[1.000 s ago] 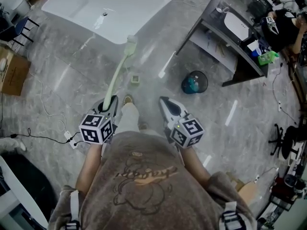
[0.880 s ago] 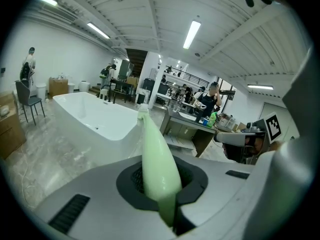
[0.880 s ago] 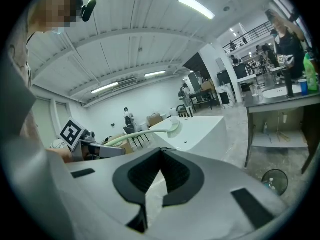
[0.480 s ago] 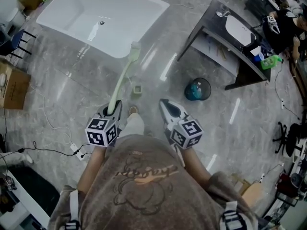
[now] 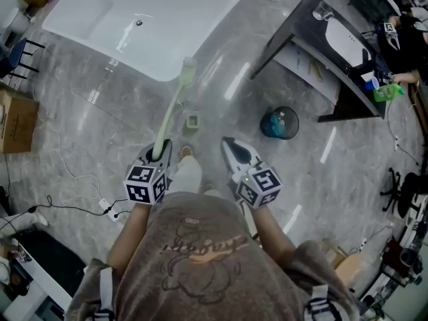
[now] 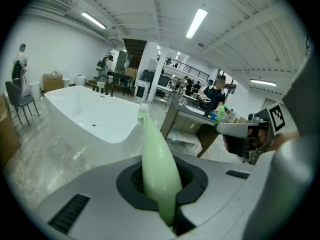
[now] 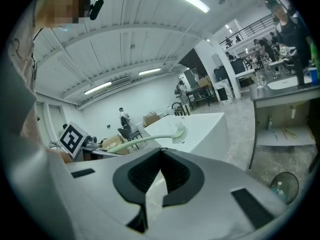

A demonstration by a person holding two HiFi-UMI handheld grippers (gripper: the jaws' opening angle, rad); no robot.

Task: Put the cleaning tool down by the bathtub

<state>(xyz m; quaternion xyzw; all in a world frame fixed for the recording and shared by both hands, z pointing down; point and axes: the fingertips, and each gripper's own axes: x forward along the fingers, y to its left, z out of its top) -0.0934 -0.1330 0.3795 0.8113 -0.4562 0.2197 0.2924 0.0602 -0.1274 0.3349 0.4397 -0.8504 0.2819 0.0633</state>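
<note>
In the head view we are drawing nearer the bathtub (image 5: 194, 39), our left hand-held gripper (image 5: 159, 151) carrying the cleaning tool (image 5: 172, 109) toward its rim, not yet down. In the left gripper view the jaws are clamping its green handle. In the right gripper view our right hand-held gripper (image 7: 160, 154) is riding along pressed together, empty.

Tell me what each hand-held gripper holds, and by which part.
The left hand-held gripper grips the pale green cleaning brush by the near end of its long handle, head toward the bathtub. The right hand-held gripper holds nothing.
</note>
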